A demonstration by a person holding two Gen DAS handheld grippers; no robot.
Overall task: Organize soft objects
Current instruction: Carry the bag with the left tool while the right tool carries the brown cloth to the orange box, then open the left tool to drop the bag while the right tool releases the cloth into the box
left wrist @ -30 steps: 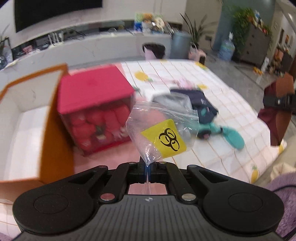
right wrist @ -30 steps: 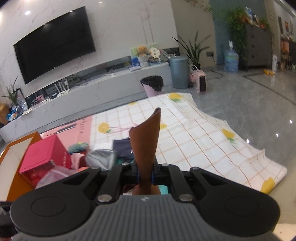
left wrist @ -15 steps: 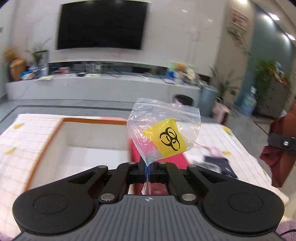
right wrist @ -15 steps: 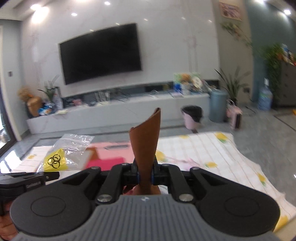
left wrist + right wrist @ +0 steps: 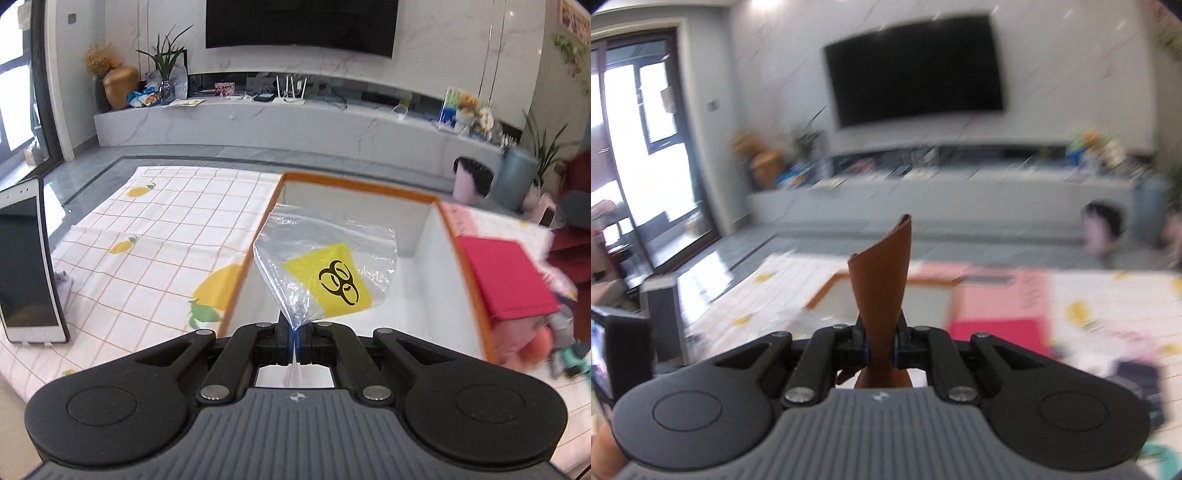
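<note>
My left gripper (image 5: 294, 334) is shut on the corner of a clear plastic bag (image 5: 325, 266) with a yellow biohazard label. The bag hangs over the open white box with an orange rim (image 5: 436, 332). My right gripper (image 5: 881, 350) is shut on a brown leather-like piece (image 5: 882, 280) that stands up between its jaws. In the blurred right wrist view the same orange-rimmed box (image 5: 923, 295) lies ahead on the mat. A red-lidded box of pink soft items (image 5: 513, 284) sits just right of the open box.
A white lemon-print mat (image 5: 155, 243) covers the floor. A phone on a stand (image 5: 26, 266) is at the left. Dark and teal clothes (image 5: 569, 358) lie at the right edge. A TV console (image 5: 295, 122), a pink bin (image 5: 469, 177) and a grey bin (image 5: 515, 177) stand behind.
Both grippers swung left, away from the clothes pile. The open box now sits straight under the bag, and the red-lidded box has slid to the right. Both grips are unchanged.
</note>
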